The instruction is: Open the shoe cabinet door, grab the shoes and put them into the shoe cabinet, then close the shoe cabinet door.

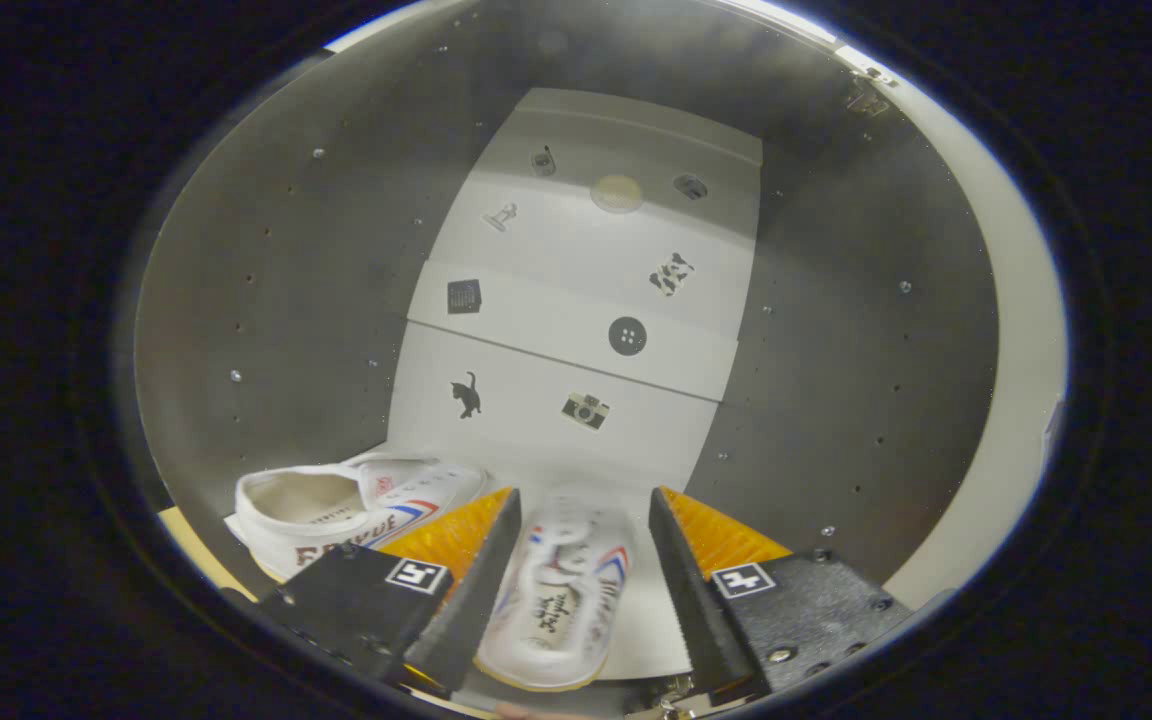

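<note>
I am looking into the shoe cabinet [576,300], which has grey side walls and a white back panel with small stickers. One white shoe [561,600] with red and blue stripes lies on the cabinet's white floor between my fingers, heel towards me. My gripper [584,495] is open and straddles it: the left finger overlaps the shoe's edge, and a thin strip of floor shows beside the right finger. A second matching white shoe [346,505] rests on the floor just left of the left finger, lying at an angle.
The grey left wall [276,300] and the grey right wall [866,350] close in on both sides. A white cabinet edge [1026,380] runs down the far right. Free floor lies ahead of the shoes, up to the back panel.
</note>
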Tool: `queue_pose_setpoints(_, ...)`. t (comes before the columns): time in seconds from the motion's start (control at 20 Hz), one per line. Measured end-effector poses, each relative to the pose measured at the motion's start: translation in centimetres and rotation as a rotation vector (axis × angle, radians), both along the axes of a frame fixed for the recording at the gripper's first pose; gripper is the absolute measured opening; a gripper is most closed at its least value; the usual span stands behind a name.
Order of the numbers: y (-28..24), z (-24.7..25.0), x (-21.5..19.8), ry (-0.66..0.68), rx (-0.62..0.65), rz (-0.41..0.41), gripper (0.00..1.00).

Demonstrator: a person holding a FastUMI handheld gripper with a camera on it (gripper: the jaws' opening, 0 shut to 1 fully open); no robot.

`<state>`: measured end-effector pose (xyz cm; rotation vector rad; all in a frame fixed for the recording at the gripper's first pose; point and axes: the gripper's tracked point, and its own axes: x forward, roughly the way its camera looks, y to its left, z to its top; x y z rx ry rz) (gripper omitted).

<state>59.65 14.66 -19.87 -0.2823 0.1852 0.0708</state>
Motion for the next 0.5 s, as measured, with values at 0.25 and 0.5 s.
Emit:
queue_pose_setpoints(0.25,0.9,3.3,-4.8,-0.029,0.100,0.002,1.00)
queue_pose_setpoints(0.5,1.7,8.0,-11.5,-0.060,0.127,-0.048,1.00)
